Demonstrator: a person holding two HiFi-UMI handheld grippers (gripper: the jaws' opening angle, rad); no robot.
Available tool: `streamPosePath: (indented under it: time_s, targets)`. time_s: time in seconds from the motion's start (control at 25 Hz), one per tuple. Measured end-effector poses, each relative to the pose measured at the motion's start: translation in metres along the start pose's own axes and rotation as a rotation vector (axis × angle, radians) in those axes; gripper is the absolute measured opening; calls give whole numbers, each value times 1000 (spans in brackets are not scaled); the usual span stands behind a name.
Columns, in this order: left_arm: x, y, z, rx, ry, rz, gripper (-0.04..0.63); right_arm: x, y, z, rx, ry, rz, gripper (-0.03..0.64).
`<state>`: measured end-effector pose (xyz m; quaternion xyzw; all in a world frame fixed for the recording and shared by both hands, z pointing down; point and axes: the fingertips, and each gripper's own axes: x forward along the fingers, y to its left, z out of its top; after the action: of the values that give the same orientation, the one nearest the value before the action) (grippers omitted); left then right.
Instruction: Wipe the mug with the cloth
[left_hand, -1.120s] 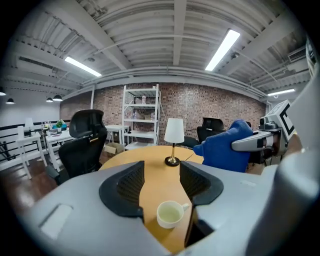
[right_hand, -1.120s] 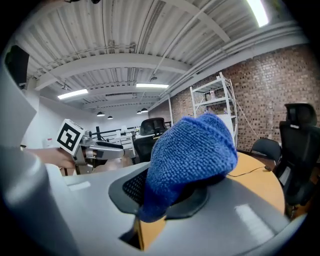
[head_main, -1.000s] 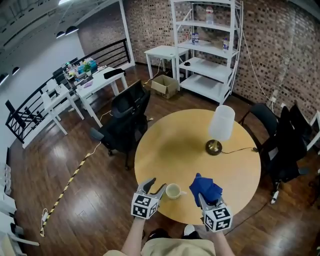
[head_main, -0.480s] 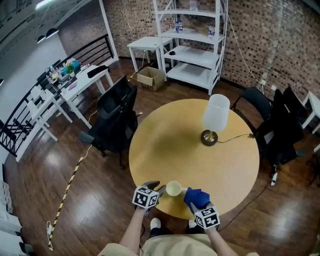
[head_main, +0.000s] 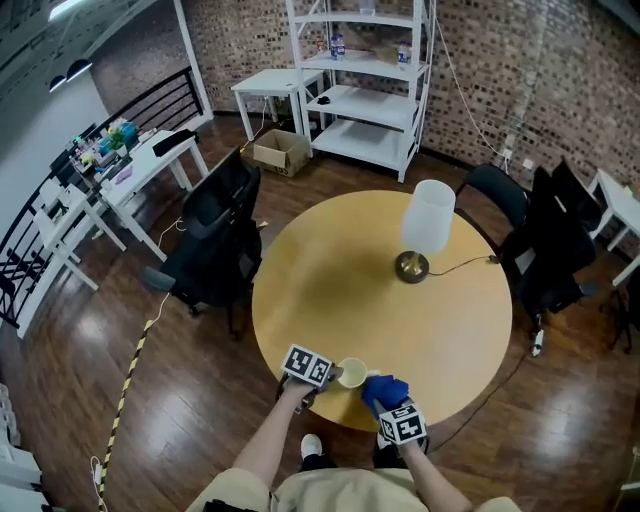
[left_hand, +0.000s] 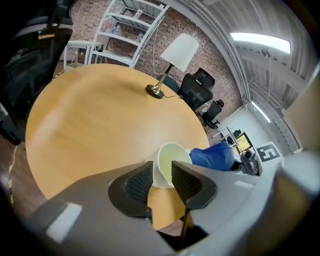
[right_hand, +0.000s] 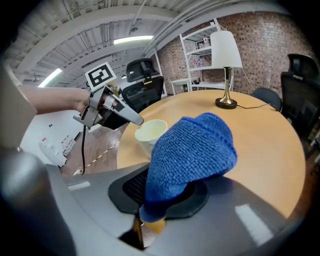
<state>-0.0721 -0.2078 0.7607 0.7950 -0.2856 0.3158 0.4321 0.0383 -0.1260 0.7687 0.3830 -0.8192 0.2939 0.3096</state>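
Head view: mug (head_main: 351, 373) sits upright at the near edge of the round table (head_main: 330, 280), right btw the two tools, w/ the left gripper (head_main: 330, 376) on its left side & the blue cloth (head_main: 383, 390) just beside it on the right.

Left gripper view: left gripper (left_hand: 162, 170) jaws are closing round the mug's (left_hand: 172, 162) near wall, one pad outside & one over the rim inside. A sliver of gap shows at the inner pad, so not clamped yet, I'd say.

Right gripper view: right gripper (right_hand: 165, 192) is pinched tight on the cloth (right_hand: 192, 150), which stands up in a bunch past the jaws. From it, the mug (right_hand: 150, 134) lies ahead & to the left, mouth up. Can't make out the handle.

So the wipe turns on that: cloth goes leftward onto the mug's right flank, while the left tool steadies the opposite wall. Cloth hand is nearer, prob. a short reach.
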Motion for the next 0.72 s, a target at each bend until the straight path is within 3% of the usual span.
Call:
streamPosePath:
  time_s: [0.16, 0.2, 0.36, 0.64, 0.72]
  targets:
    - [18, 3, 2, 14, 56, 6, 98, 19, -3, 4, -5, 17, -20, 63]
    - [20, 5, 3, 4, 59, 19, 71, 24, -4, 4, -14, 29, -26, 63]
    - [22, 7, 3, -35, 63, 35, 66, 42, -4, 5, -27, 62, -33, 63]
    - [24, 6, 0, 17, 122, 94, 58, 57, 4, 3, -169, 185, 37, 64]
    - [25, 9, 3, -18, 112, 107, 54, 57, 4, 6, -181, 194, 42, 64]
